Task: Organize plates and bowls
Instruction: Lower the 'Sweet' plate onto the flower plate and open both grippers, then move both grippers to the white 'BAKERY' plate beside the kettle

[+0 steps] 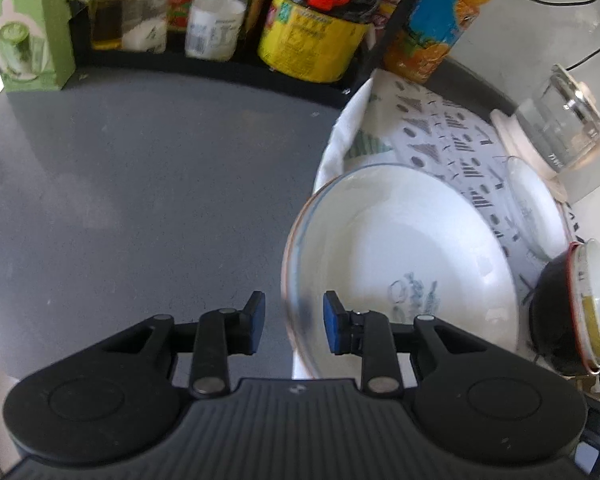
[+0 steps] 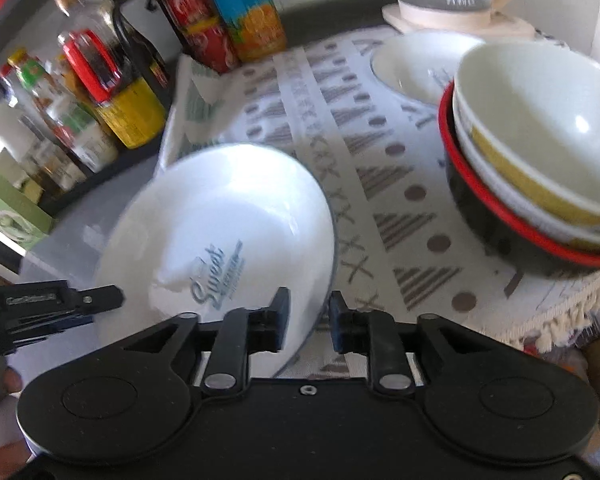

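A large white plate (image 1: 400,256) with a blue print lies tilted, partly on the patterned cloth (image 1: 432,132) and partly over the grey counter (image 1: 132,200). My left gripper (image 1: 294,322) is open, and the plate's near-left rim stands between its blue pads. In the right wrist view the same plate (image 2: 220,232) has its right rim between the pads of my right gripper (image 2: 309,320), which is open around it. A stack of three bowls (image 2: 540,152), black and red outside, stands on the cloth at the right. A small white plate (image 2: 412,64) lies behind it.
Bottles and jars (image 1: 308,28) fill a black rack along the back, with a green carton (image 1: 24,28) at the left. A glass kettle (image 1: 560,128) on a cream base stands at the back right. The cloth's fringed edge (image 2: 560,320) hangs at the counter's right.
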